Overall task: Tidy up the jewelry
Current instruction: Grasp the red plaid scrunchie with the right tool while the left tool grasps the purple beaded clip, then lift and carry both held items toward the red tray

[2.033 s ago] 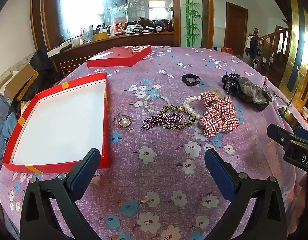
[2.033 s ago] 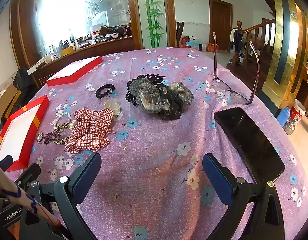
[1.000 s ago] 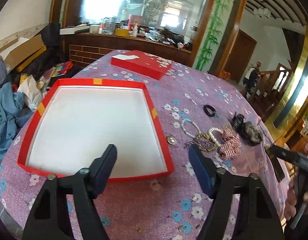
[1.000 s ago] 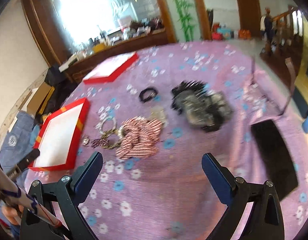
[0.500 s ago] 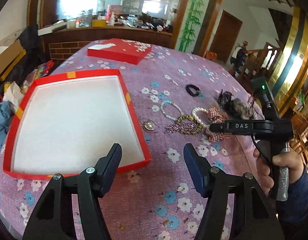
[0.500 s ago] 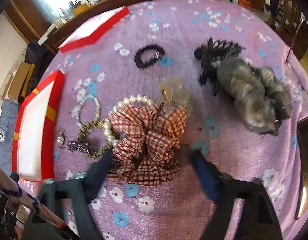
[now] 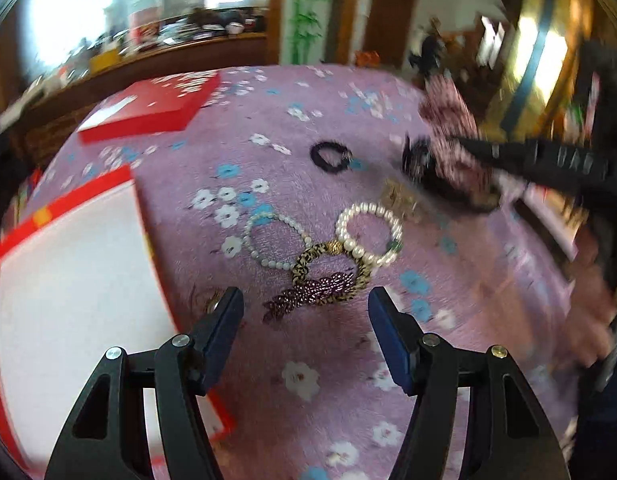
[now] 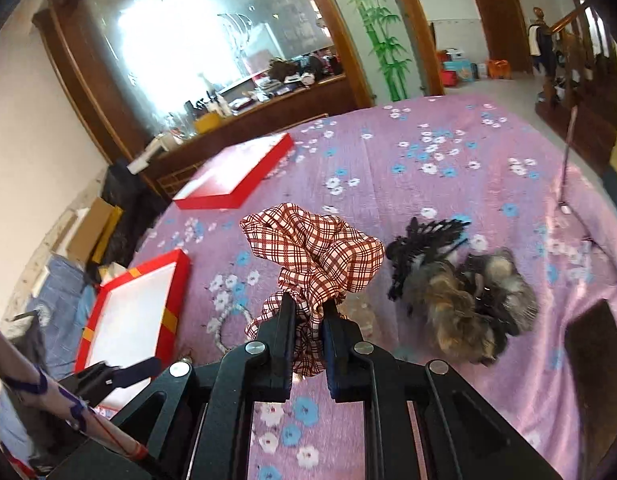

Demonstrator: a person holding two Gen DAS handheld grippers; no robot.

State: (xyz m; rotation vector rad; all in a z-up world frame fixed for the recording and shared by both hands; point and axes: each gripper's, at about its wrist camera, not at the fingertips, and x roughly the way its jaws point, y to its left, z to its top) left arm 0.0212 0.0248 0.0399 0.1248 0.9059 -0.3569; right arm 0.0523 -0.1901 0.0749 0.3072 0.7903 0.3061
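My right gripper (image 8: 308, 312) is shut on a red plaid scrunchie (image 8: 316, 256) and holds it above the purple flowered cloth; the scrunchie also shows blurred in the left wrist view (image 7: 452, 132). My left gripper (image 7: 304, 308) is open, just short of a purple beaded piece (image 7: 308, 296) and a leopard hair tie (image 7: 328, 264). Two pearl bracelets (image 7: 368, 236) (image 7: 274, 240) lie beyond them. The open red box with a white floor (image 7: 60, 264) (image 8: 128, 312) is to the left. A brooch (image 7: 210, 300) lies by the left finger.
A red lid (image 7: 152, 108) (image 8: 236, 176) lies at the far left. A black hair tie (image 7: 328, 156) and a furry claw clip (image 8: 460, 288) lie on the cloth. A dark phone (image 8: 596, 360) lies at the right edge.
My right gripper closed on the plaid scrunchie and lifted it off the cloth. My left gripper moved right from the box towards the bracelets.
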